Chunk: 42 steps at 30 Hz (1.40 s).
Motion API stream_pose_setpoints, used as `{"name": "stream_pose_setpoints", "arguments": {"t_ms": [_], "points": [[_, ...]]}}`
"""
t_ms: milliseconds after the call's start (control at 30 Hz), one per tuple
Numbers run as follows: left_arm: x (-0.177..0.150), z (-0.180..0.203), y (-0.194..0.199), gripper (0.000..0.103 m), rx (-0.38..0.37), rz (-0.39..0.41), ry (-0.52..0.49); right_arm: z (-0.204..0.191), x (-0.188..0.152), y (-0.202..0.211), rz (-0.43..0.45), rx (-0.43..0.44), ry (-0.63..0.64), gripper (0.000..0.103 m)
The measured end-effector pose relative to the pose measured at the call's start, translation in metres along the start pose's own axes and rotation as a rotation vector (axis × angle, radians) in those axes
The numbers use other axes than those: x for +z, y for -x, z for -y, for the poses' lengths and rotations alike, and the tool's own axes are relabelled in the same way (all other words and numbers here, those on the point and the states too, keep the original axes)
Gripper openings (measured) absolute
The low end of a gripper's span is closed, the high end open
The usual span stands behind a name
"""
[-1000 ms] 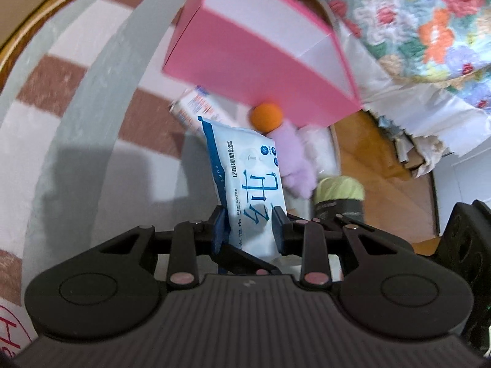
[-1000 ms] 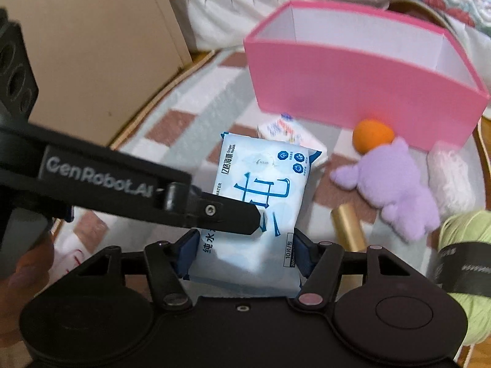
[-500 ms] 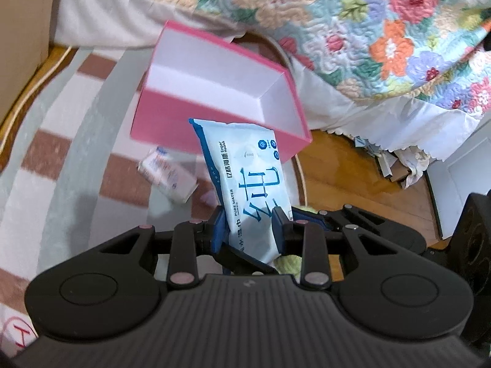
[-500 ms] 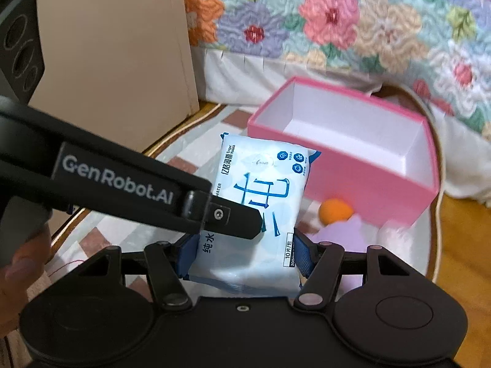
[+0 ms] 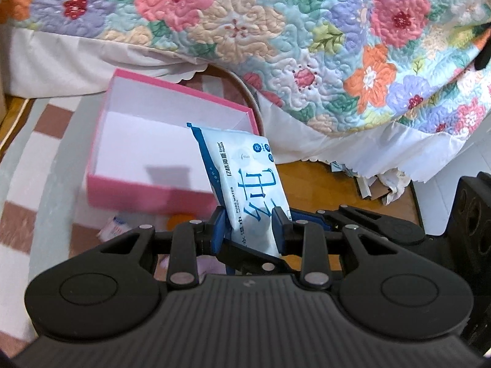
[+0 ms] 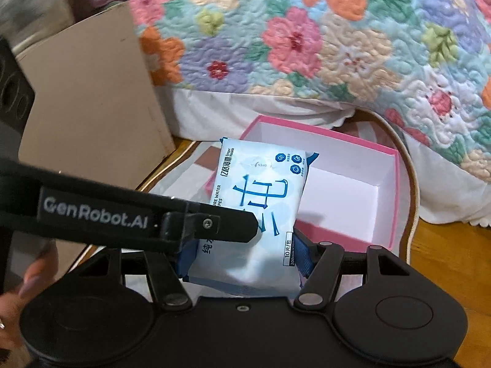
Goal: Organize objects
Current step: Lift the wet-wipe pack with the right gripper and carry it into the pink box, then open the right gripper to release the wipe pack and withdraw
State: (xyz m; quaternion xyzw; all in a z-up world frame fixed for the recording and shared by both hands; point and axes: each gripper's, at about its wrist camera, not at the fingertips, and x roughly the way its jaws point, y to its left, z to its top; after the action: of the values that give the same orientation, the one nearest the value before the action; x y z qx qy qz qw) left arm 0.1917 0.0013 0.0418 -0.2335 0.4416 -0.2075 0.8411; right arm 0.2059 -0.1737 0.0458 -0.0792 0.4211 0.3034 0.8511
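Both clamped on one wet-wipes pack [image 5: 251, 190]: left tongs [image 5: 250, 227] across its lower end, right tongs [image 6: 242, 257] likewise; held aloft, tilted, in front of and above the open pink box [image 5: 144, 144]; box white inside, resting on a striped rug [image 5: 27, 165]; beyond, floral quilt [image 5: 307, 30] over a bed; cardboard panel [image 6: 92, 107] to the left.

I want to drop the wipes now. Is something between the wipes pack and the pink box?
Nothing visible blocks it. Both grippers, left gripper and right gripper, hold the wipes pack above the pink box, whose white inside shows no objects.
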Motion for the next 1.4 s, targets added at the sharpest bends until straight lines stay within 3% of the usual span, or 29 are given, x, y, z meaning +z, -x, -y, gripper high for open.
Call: {"name": "stream_pose_setpoints", "arguments": {"t_ms": [367,667,900,1267,1400], "points": [[0.067,-0.024,-0.118,0.030,-0.023,-0.138,0.038,0.078,0.034,-0.063,-0.062,-0.039,-0.113,0.068],[0.093,-0.060,-0.201,0.030,-0.005,-0.200,0.091,0.128,0.046,-0.133,-0.109,-0.084,-0.153,0.068],[0.097,-0.085,-0.235,0.030,-0.041,-0.215,0.170,0.138,0.053,-0.174,-0.175,-0.147,-0.103,0.068],[0.098,-0.100,-0.263,0.030,-0.059,-0.239,0.230,0.145,0.057,-0.202,-0.229,-0.218,-0.056,0.069],[0.098,-0.098,-0.273,0.029,-0.063,-0.267,0.251,0.140,0.056,-0.202,-0.201,-0.303,0.035,0.076]]}}
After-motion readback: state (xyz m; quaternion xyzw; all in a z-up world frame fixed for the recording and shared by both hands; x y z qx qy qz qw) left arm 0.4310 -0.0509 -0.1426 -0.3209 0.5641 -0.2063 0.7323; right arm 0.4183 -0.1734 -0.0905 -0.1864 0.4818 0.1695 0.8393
